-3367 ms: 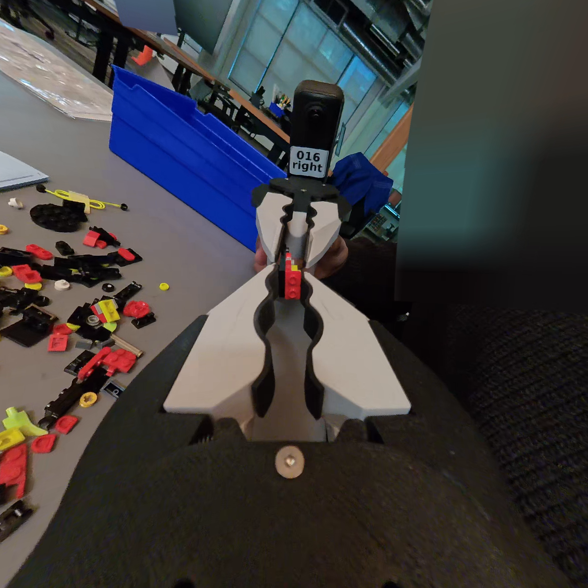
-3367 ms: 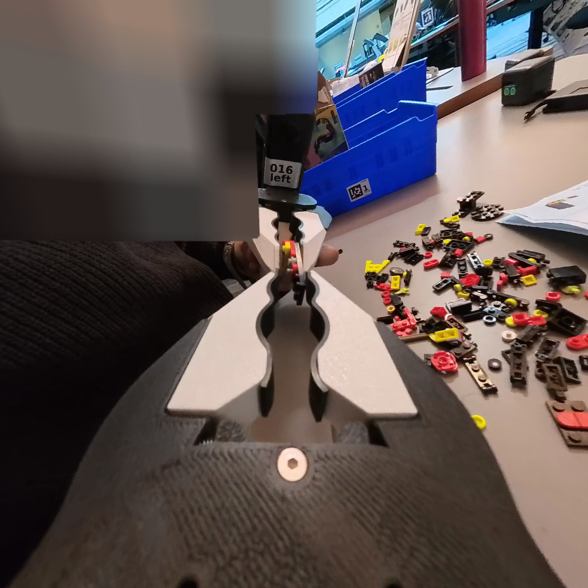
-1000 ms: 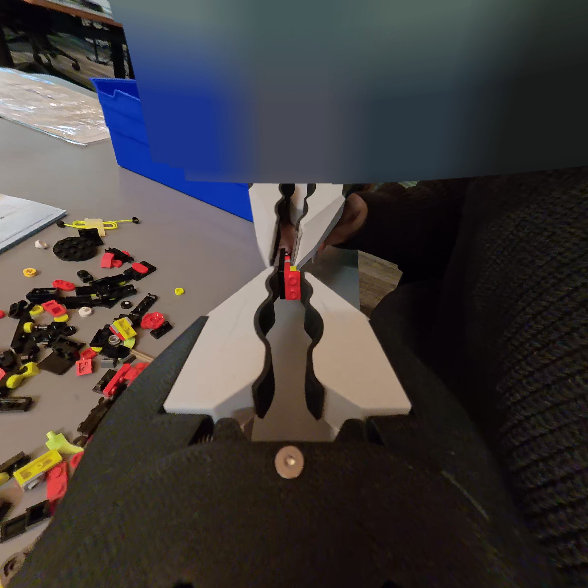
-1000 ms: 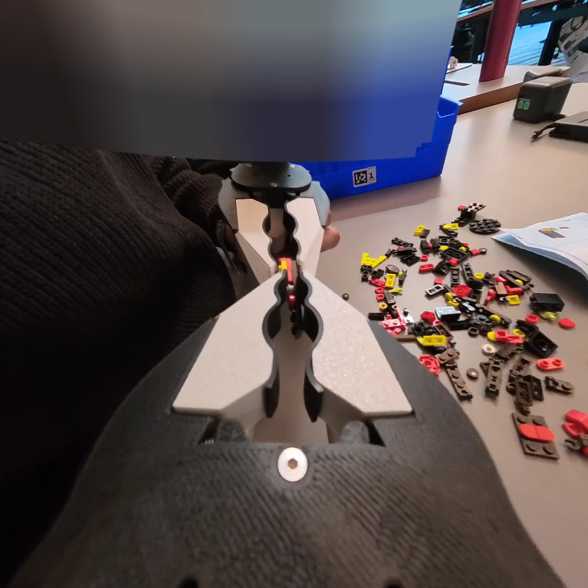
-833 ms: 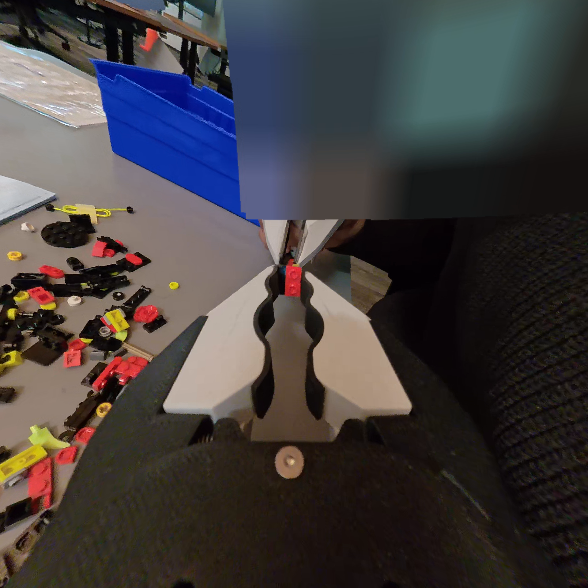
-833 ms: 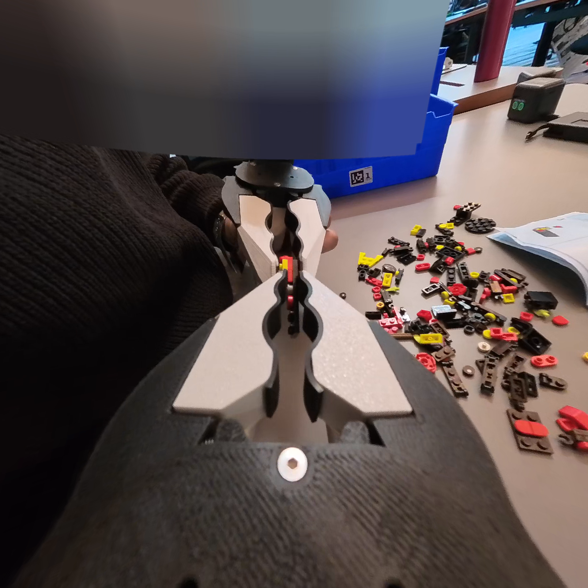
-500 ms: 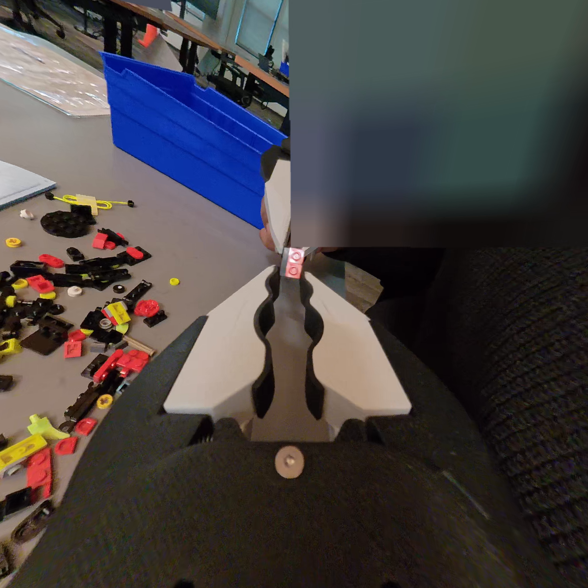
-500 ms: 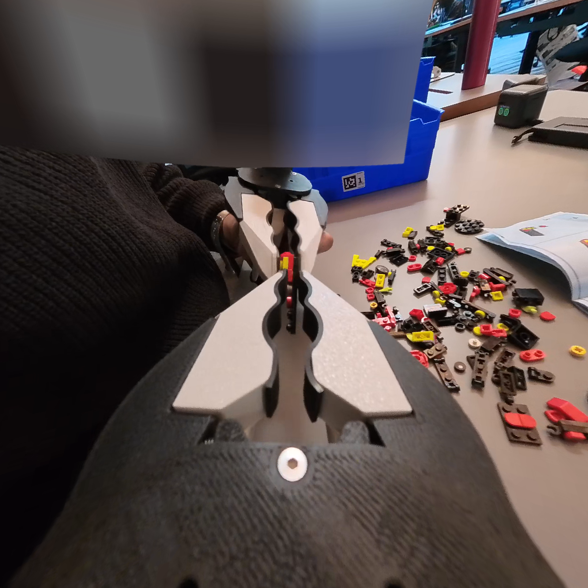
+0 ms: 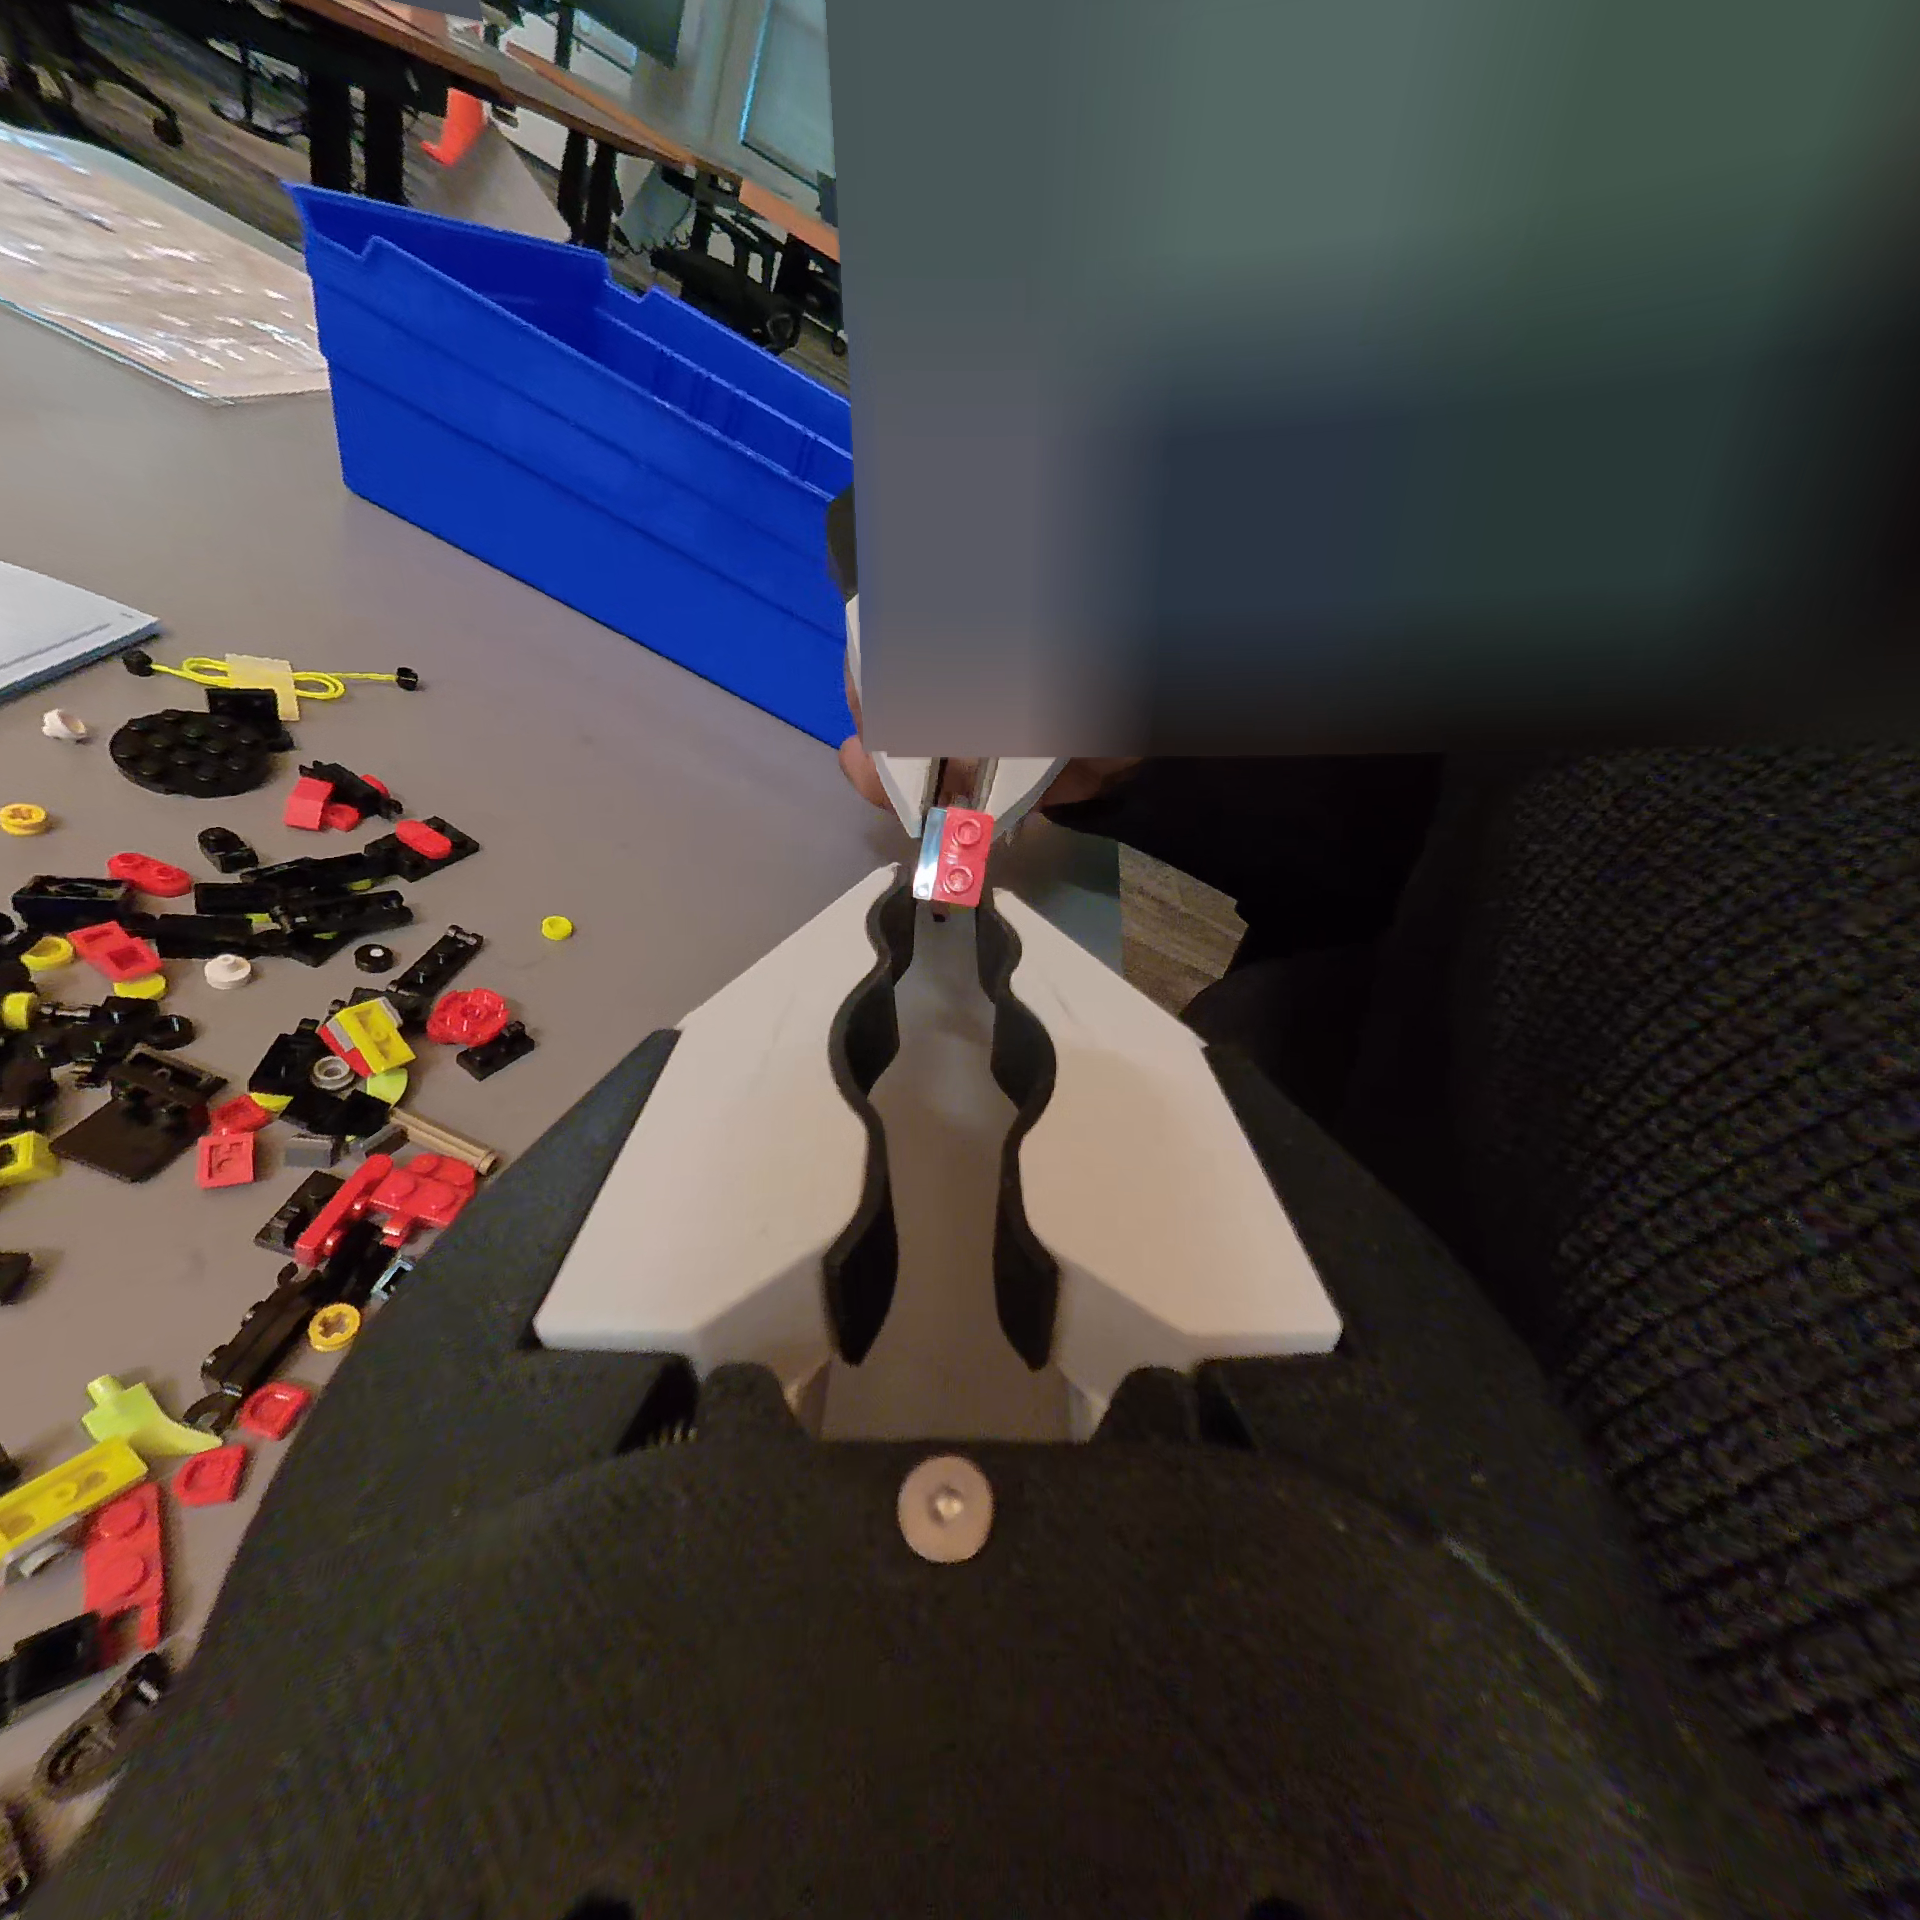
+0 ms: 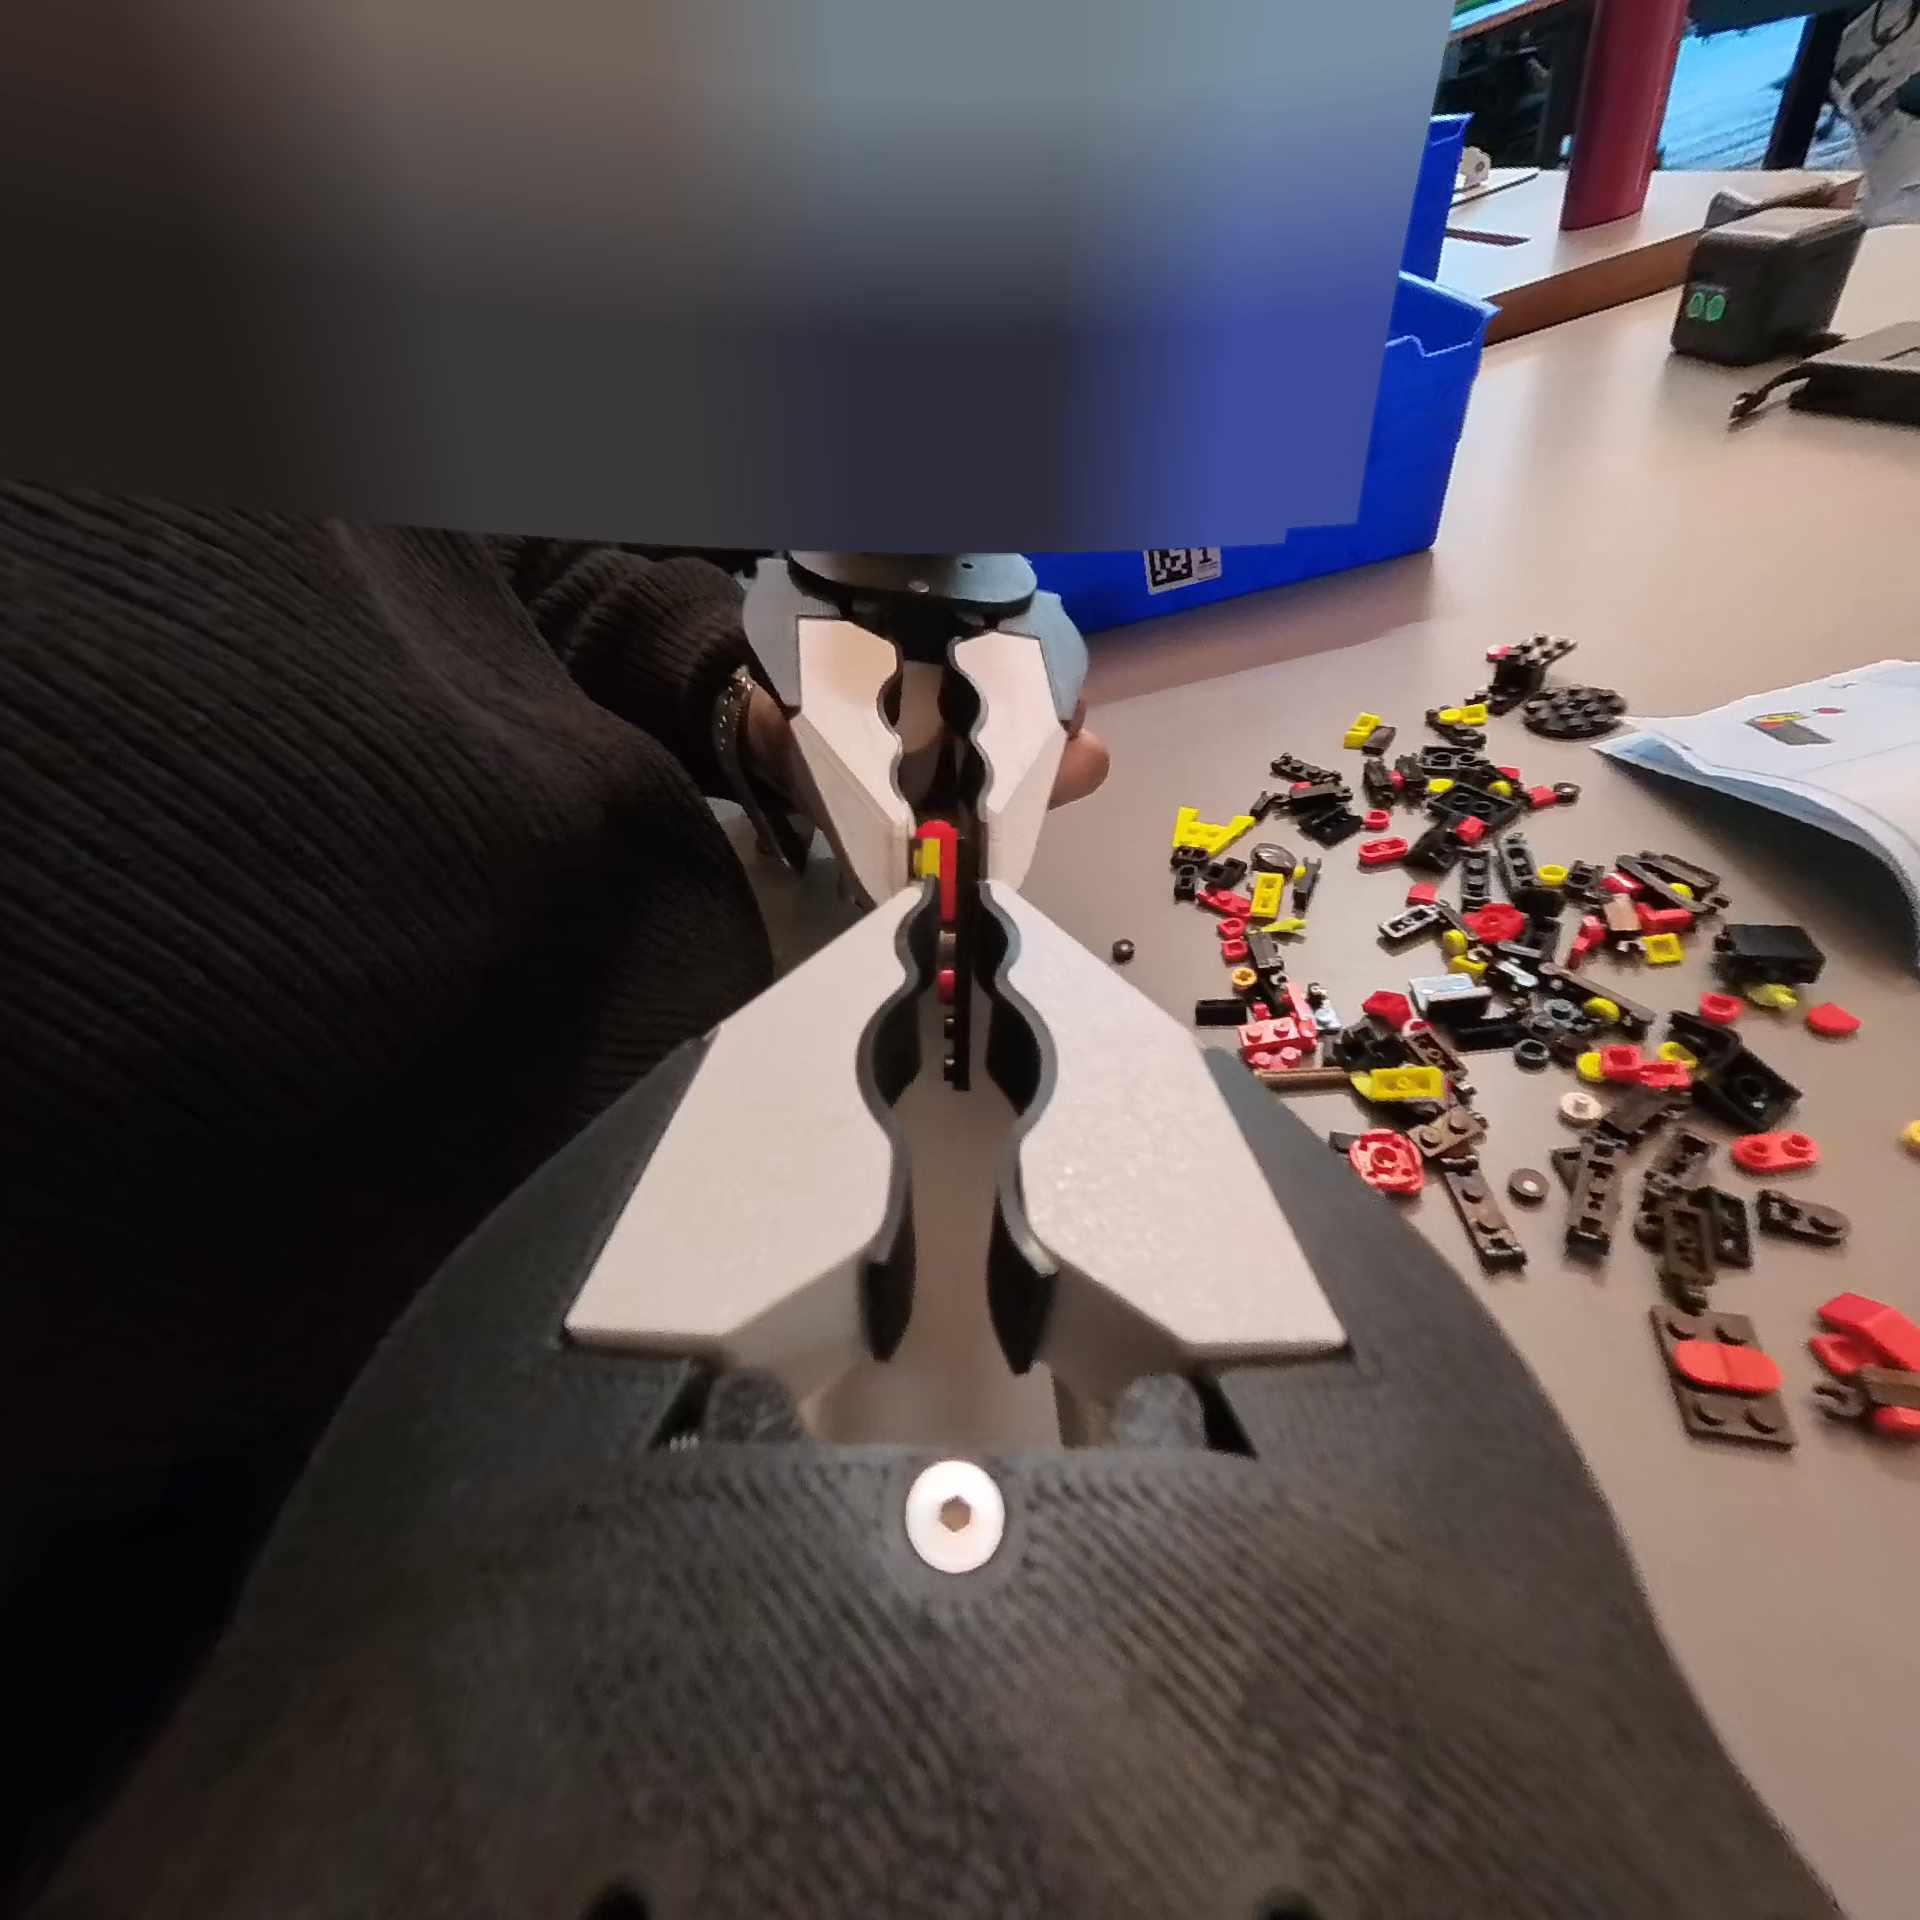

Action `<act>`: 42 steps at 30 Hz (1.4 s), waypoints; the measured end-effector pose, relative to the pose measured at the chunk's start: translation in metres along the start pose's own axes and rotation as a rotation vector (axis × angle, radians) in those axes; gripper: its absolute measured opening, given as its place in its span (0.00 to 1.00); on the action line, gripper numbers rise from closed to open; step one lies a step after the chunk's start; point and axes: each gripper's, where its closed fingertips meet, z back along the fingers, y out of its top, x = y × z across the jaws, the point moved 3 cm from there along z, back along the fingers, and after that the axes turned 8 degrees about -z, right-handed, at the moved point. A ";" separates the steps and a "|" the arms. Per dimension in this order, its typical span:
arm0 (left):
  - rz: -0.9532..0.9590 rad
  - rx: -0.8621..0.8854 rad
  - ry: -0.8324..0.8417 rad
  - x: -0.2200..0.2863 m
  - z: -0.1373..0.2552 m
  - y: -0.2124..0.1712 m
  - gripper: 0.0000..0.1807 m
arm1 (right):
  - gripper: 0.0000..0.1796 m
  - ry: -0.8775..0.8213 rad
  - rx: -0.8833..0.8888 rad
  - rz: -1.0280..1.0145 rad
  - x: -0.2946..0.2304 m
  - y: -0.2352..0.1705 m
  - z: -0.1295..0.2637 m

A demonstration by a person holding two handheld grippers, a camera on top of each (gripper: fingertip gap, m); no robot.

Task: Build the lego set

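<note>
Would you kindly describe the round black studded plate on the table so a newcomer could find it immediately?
Start at the blue bin on the grey table, then drop toward the loose bricks in front of it. The round black studded plate lies at the pile's far edge beside a yellow string piece; it is the only large disc there.

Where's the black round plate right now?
The black round plate lies on the table at the left wrist view's left, beside the booklet; in the right wrist view it's far right.

Glossy plastic bricks (image 10: 1496, 997), matt tabletop (image 10: 1558, 582)
</note>
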 end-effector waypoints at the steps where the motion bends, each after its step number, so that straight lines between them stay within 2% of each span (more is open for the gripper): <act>1: 0.001 -0.003 -0.002 0.000 0.000 0.000 0.05 | 0.02 -0.007 -0.006 0.008 0.000 0.000 0.000; 11: 0.004 -0.006 -0.013 0.002 0.000 -0.001 0.05 | 0.02 -0.014 -0.029 0.050 -0.003 -0.001 0.000; 16: 0.040 0.013 -0.012 -0.002 0.002 0.001 0.05 | 0.02 -0.002 0.040 -0.011 0.001 0.002 -0.002; 17: 0.055 0.022 -0.015 -0.002 0.003 0.002 0.04 | 0.05 -0.011 0.051 -0.003 0.002 0.003 -0.001; 19: 0.081 0.041 -0.020 -0.004 0.004 0.004 0.04 | 0.19 -0.035 0.082 -0.002 0.005 0.007 0.001; 23: 0.149 0.082 -0.008 -0.012 0.009 0.007 0.04 | 0.23 -0.037 0.144 -0.049 0.011 0.014 0.009; 29: 0.261 0.139 -0.028 -0.020 0.013 0.010 0.04 | 0.22 -0.011 0.127 -0.117 0.012 0.010 0.005; 32: 0.256 0.096 -0.030 -0.020 0.011 0.005 0.04 | 0.21 -0.001 0.118 -0.132 0.012 0.007 0.003; 36: 0.250 0.073 -0.044 -0.018 0.010 0.002 0.04 | 0.14 -0.001 0.096 -0.151 0.015 0.003 0.002; 42: 0.273 0.074 -0.061 -0.017 0.008 0.002 0.04 | 0.13 0.012 0.066 -0.158 0.013 -0.001 -0.002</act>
